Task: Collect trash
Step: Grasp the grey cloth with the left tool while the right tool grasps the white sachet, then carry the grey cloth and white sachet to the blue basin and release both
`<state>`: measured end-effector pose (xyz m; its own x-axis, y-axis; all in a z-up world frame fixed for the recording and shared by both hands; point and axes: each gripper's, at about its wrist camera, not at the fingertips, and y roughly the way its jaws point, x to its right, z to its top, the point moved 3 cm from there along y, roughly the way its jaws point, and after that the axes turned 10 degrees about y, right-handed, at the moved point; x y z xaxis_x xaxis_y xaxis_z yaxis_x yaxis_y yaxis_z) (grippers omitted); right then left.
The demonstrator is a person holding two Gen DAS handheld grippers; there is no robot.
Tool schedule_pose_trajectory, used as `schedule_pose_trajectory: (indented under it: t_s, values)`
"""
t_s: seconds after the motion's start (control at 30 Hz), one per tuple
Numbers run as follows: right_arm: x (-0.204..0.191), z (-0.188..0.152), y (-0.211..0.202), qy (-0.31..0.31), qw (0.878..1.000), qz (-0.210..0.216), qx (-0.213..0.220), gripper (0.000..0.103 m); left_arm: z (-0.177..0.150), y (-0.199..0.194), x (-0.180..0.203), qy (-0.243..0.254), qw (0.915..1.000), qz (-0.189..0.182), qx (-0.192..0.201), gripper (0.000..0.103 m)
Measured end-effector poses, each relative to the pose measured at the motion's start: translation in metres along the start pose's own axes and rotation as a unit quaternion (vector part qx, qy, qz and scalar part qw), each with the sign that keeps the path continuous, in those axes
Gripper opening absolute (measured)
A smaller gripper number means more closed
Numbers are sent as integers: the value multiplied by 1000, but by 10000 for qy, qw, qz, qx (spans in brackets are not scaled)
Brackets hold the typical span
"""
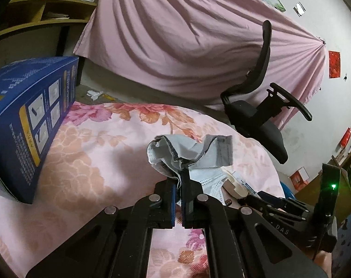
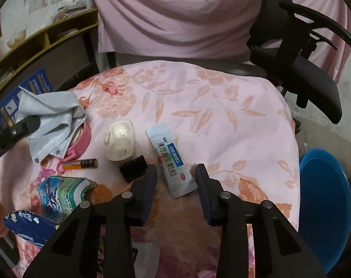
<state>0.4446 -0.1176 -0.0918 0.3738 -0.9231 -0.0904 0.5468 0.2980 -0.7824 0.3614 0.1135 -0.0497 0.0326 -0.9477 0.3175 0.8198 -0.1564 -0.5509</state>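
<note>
My left gripper (image 1: 179, 173) is shut on a crumpled grey face mask (image 1: 189, 150) and holds it above the floral cloth; the mask also shows in the right wrist view (image 2: 50, 120), with the left gripper (image 2: 20, 125) at its left side. My right gripper (image 2: 176, 169) is open, its fingers either side of a pale blue medicine sachet (image 2: 172, 162) lying on the cloth. Near it lie a white round device (image 2: 121, 142), a black block (image 2: 133, 168), an orange and black battery (image 2: 80, 163), a pink tape roll (image 2: 80, 139) and a torn green-blue wrapper (image 2: 62, 192).
A dark blue box (image 1: 29, 120) stands on the cloth at the left. A blue bin (image 2: 323, 206) sits on the floor at the right of the table. A black office chair (image 2: 300, 55) stands behind. A pink sheet (image 1: 187, 34) hangs at the back.
</note>
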Motion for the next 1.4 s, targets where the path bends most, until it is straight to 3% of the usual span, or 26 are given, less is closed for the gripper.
schedule_pose_trajectory:
  t_s: [0.07, 0.17, 0.37, 0.6, 0.8, 1.07, 1.27, 1.4]
  values:
    - [0, 0, 1, 8, 10000, 24, -12, 32, -1, 1, 0, -33, 10000, -4, -19, 2]
    - [2, 0, -1, 55, 10000, 64, 14, 20, -1, -2, 3, 0, 10000, -16, 58, 1]
    - [2, -3, -9, 64, 9997, 58, 216, 19, 3, -14, 17, 209, 9989, -53, 409, 1]
    - [7, -6, -50, 239, 9921, 87, 1226, 19, 5, -31, 45, 575, 9933, -74, 997, 1]
    - [15, -16, -100, 393, 9672, 311, 2491, 19, -1, -43, 73, 895, 9858, -22, 1420, 1]
    - [21, -19, -140, 443, 9377, 295, 3434, 19, -9, -56, 107, 1274, 9738, 71, 1885, 1]
    - [39, -25, -168, 532, 9149, 109, 4001, 19, -9, -78, 137, 1652, 9532, 143, 2527, 1]
    - [56, -32, -191, 692, 8971, -50, 4364, 19, -6, -78, 167, 1941, 9428, 48, 2711, 1]
